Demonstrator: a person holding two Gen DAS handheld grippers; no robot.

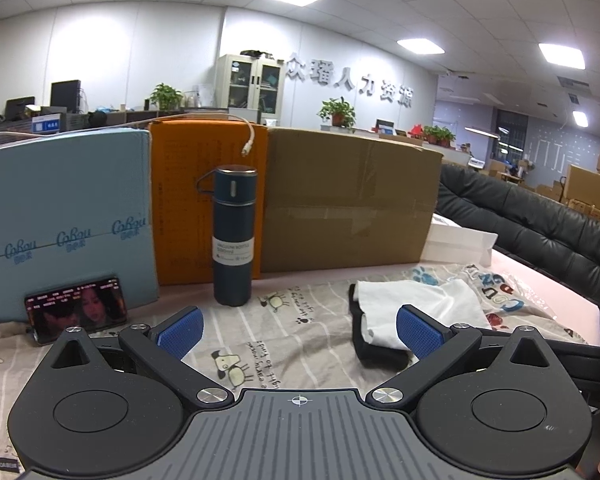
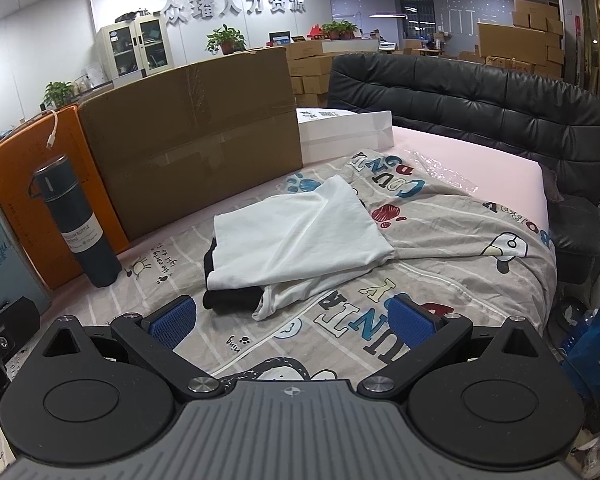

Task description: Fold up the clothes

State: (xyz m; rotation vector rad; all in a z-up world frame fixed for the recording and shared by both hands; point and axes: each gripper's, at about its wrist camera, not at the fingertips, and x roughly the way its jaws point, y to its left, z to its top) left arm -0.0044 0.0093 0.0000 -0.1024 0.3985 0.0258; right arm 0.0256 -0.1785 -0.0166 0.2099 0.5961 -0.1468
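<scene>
Left wrist: flask (image 1: 233,236) label perhaps "VACUUM BOTTLE"; left claw (image 1: 299,332), right claw (image 2: 293,322) spread wide, empty.

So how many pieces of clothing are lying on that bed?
2: a white cotton T-shirt on the cartoon-print sheet, and a black folded garment beneath it. More may be hidden underneath.

The right gripper (image 2: 294,326) hovers with its blue pads spread wide above a cartoon-print sheet (image 2: 440,240). Just beyond lies a white garment (image 2: 300,232) over a black garment (image 2: 230,300). A dark flask (image 2: 76,224) stands far left, before a cardboard box (image 2: 192,136).
</scene>
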